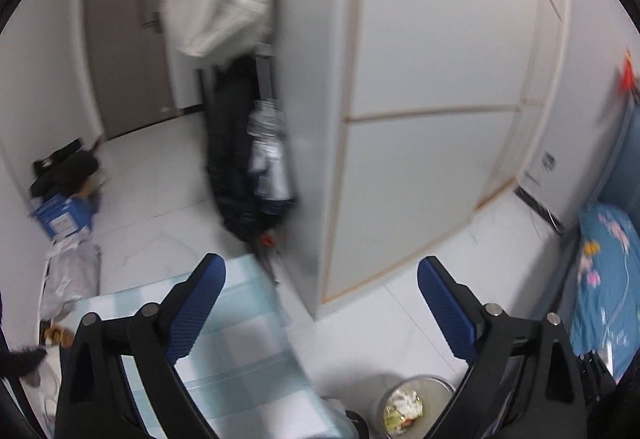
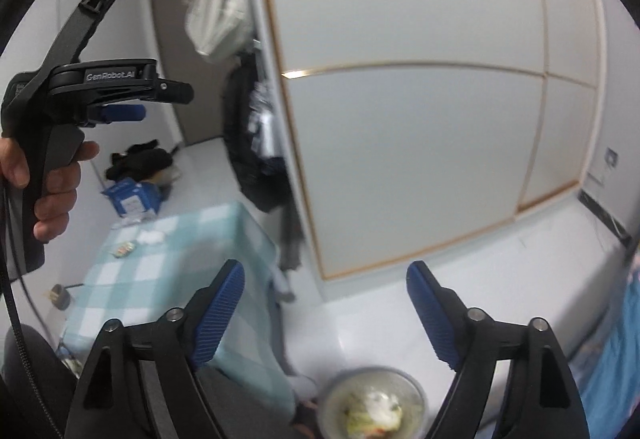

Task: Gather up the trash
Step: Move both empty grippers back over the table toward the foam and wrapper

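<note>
- The right gripper is held with its jaws spread wide and nothing between them; the left gripper is likewise seen wide apart and empty in its own view.
- In the right wrist view, the left gripper is raised at 9 o'clock, well above the table.
- The trash bin, already holding crumpled waste, is seen on the floor at 6 o'clock, below the right jaws and just beside the table's corner.
- Two small pieces are left on the checked tablecloth at about 8 o'clock: a white crumpled tissue and a small wrapper just beside it.
- Both views are blurred, so a reach judged from them could be misplaced.
- A light tissue may be pushed along the cloth instead of being pinched, if the jaws are lowered off-centre.
- The cloth itself may be caught with the wrapper and dragged.
- A piece may be dropped beside the bin if it is released before the bin's rim is cleared.
</note>
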The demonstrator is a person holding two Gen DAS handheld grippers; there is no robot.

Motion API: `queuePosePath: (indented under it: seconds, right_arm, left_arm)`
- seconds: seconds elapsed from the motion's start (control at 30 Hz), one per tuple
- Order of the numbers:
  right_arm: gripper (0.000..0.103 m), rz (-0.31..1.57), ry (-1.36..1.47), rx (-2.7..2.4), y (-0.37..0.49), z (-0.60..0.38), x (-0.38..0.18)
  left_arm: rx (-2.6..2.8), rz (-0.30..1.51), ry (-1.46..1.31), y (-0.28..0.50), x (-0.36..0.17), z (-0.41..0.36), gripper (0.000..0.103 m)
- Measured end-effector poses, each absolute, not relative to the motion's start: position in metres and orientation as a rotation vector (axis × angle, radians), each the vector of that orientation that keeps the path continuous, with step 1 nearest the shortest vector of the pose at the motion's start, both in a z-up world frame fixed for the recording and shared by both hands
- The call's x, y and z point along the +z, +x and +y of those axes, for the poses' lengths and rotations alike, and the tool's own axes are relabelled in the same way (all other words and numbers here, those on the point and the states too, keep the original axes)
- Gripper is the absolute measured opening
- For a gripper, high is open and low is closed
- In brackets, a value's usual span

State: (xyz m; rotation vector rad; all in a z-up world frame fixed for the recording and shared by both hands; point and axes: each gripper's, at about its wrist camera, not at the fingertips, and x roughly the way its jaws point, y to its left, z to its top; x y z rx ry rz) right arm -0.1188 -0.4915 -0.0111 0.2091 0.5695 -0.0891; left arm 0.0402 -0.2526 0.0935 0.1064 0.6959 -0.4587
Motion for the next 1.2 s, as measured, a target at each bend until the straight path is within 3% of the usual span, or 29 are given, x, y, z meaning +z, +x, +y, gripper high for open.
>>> queuePosePath:
  seconds: [0.37, 0.7, 0.93, 1.2]
  right_arm:
    - [0.097, 0.457, 0.155, 0.097, -0.053, -0.401, 0.027]
    - [0.100, 0.482, 0.114, 0.249, 0.030, -0.320, 0.023]
    - [0.101, 0.574, 0.039, 0.365, 0.099, -0.258, -0.010]
    - [0.101, 0.785, -0.030, 0.455, 0.192, -0.200, -0.088]
  left_arm:
    - [-0.229, 0.570, -0.057, 0.051, 0.105, -0.138, 0.101]
    - [-0.022, 0.572, -0.163, 0.087, 0.054, -0.036, 0.102]
    - [0.043, 0.633, -0.217, 0.115, 0.014, 0.016, 0.102]
    - [0.048, 0.771, -0.241, 0.149, -0.020, 0.052, 0.102]
